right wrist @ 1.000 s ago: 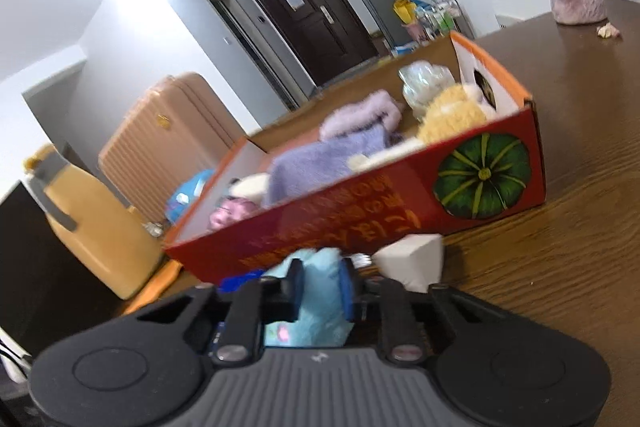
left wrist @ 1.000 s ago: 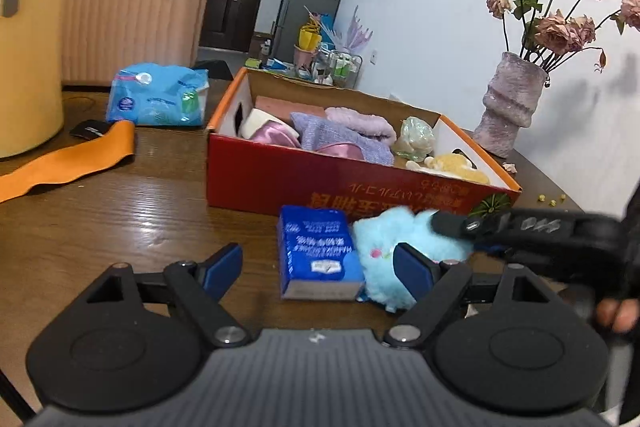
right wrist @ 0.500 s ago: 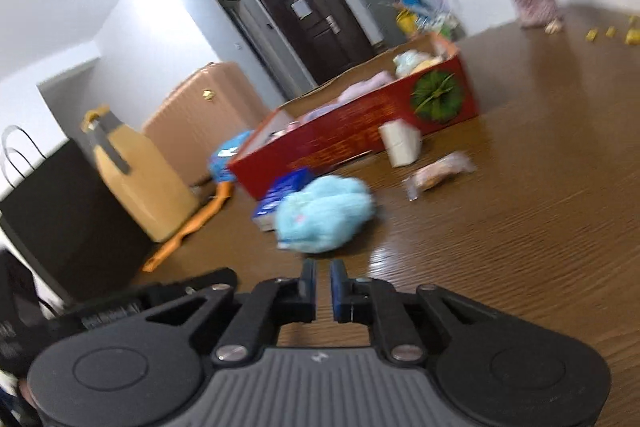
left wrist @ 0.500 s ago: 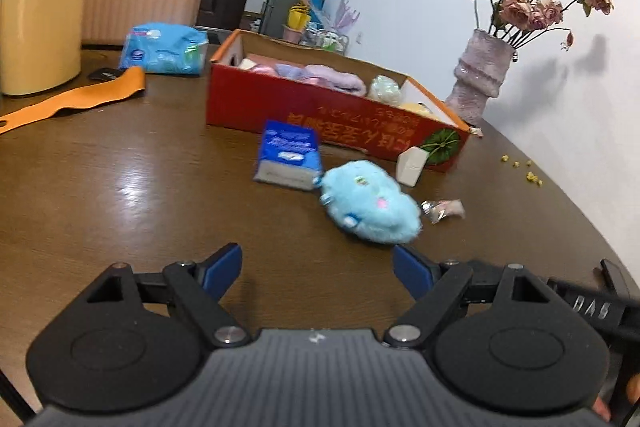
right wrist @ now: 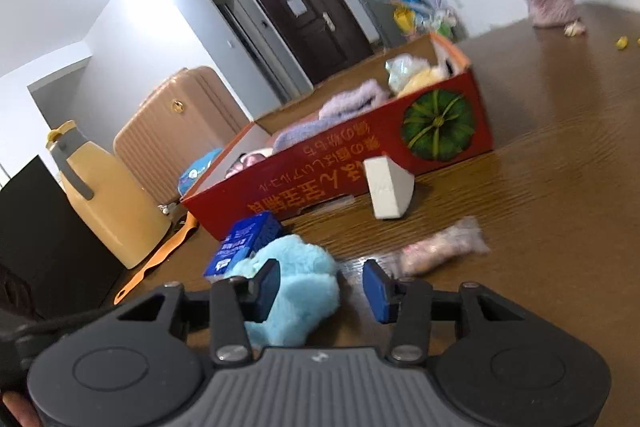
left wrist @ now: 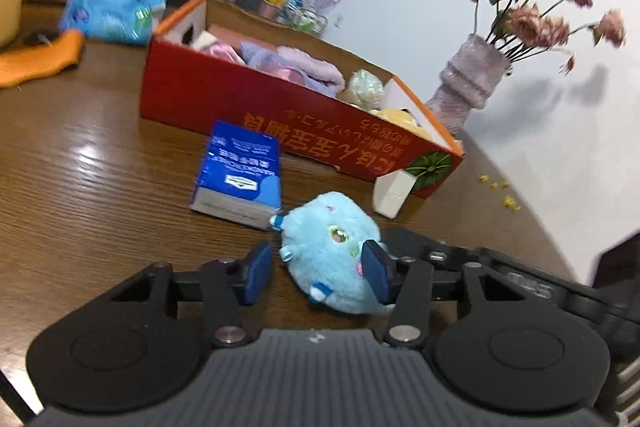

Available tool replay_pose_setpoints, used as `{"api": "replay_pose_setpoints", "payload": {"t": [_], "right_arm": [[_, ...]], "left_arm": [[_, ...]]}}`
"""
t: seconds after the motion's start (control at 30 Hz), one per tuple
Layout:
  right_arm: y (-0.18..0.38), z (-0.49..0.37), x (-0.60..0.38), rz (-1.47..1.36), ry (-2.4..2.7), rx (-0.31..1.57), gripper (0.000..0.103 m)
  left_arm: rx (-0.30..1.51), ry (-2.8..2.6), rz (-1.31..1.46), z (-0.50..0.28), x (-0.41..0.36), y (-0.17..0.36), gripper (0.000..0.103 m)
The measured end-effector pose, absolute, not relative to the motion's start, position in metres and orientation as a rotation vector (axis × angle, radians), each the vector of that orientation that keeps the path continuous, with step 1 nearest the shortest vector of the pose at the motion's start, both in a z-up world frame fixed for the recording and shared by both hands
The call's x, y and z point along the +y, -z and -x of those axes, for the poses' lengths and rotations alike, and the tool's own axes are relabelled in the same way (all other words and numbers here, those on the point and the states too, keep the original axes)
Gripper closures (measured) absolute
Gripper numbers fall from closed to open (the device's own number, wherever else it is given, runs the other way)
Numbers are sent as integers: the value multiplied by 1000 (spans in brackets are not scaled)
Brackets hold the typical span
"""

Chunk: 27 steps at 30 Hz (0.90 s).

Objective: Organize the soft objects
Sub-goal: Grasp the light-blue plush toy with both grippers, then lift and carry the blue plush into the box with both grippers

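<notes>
Left gripper point(left wrist: 316, 275), jaws just closing, half-open and not yet gripping, brackets the light, squashy blue plush toy point(left wrist: 328, 259), best pinched mid-body.

1. Left wrist cam: sits low behind the left gripper point(left wrist: 316, 269), looks fwd & down along its two blue-padded fingers over the brown wooden table point(left wrist: 80, 163). Very close to the fluffy light-blue plush toy point(left wrist: 328, 259); faces the red cardboard box w/ orange rim point(left wrist: 224, 103) & the white wall on the right.
2. Right wrist cam: same low spot behind the right gripper point(right wrist: 320, 289), pointing fwd & down, but looks more twd the dark door at the back; image tilted.
3. Shared: plush toy point(right wrist: 296, 283), box point(right wrist: 340, 167), table point(right wrist: 540, 207), blue rectangular tissue pack point(left wrist: 240, 175) point(right wrist: 244, 243), white wedge-shaped block point(left wrist: 392, 193) point(right wrist: 386, 193).
4. Part of the right gripper's black body also shows at the right edge of the left view.
</notes>
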State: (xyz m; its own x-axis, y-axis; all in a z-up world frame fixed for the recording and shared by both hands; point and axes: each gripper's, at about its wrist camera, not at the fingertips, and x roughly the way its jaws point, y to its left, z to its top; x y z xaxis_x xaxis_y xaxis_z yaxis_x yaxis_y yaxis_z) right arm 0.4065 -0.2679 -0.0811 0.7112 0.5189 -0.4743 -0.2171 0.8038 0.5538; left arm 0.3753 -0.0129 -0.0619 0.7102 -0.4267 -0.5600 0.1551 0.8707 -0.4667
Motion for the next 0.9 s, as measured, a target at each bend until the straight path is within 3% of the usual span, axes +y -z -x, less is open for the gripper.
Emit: {"api": "replay_pose_setpoints", "payload": {"t": [0.13,0.33,0.7,0.9], "right_arm": [[86,-416,-261,-508,-453,685,68],[80,-379,-261,-513,-437,724,85],[77,-261,-248,-421,-396,677,90],[71,-257,-261,-489,-373,642,84]], "left_arm": [[737,393,486,-382,-4,69,63],[764,420,502,-349,-2,65,64],[751,415,397,-254,-5,56,64],[715,403,401,-250,-1,44,64]]}}
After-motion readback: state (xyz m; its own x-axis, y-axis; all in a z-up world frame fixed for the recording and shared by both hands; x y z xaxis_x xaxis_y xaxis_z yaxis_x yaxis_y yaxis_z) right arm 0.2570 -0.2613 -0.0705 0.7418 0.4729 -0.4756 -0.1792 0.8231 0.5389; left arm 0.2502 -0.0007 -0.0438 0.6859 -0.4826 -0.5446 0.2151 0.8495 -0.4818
